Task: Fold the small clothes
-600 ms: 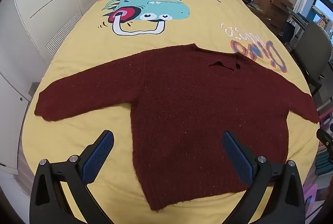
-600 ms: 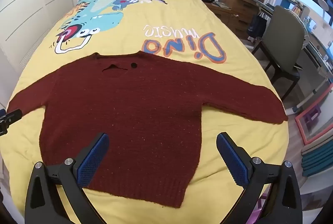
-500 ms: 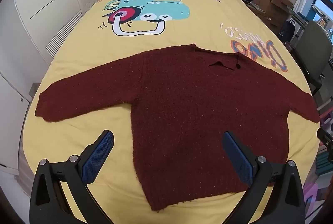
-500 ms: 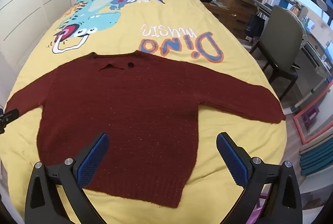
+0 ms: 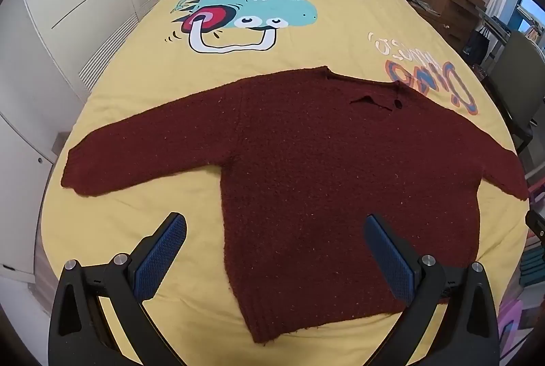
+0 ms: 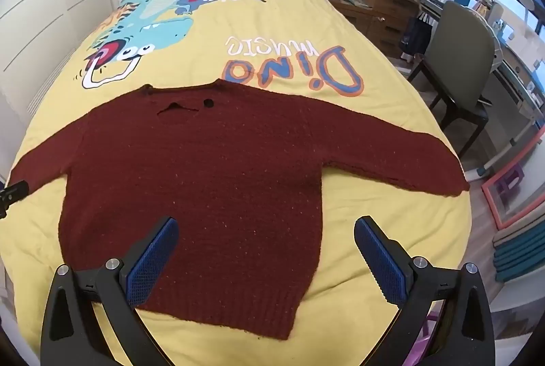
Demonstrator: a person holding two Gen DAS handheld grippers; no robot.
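The red sweater (image 5: 323, 168) lies flat on the yellow bed (image 5: 136, 100), just ahead of my jaws. Both my left gripper (image 5: 274, 255) and my right gripper (image 6: 265, 255) are wide and hold nothing. No fold yet; next I think I grab a sleeve

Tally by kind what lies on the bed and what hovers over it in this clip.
Garments: 1, the dark red sweater, spread flat with sleeves out on the yellow bedspread.
Grippers: 2, the left hand-held gripper and right hand-held gripper, both open and empty.
Total: 3
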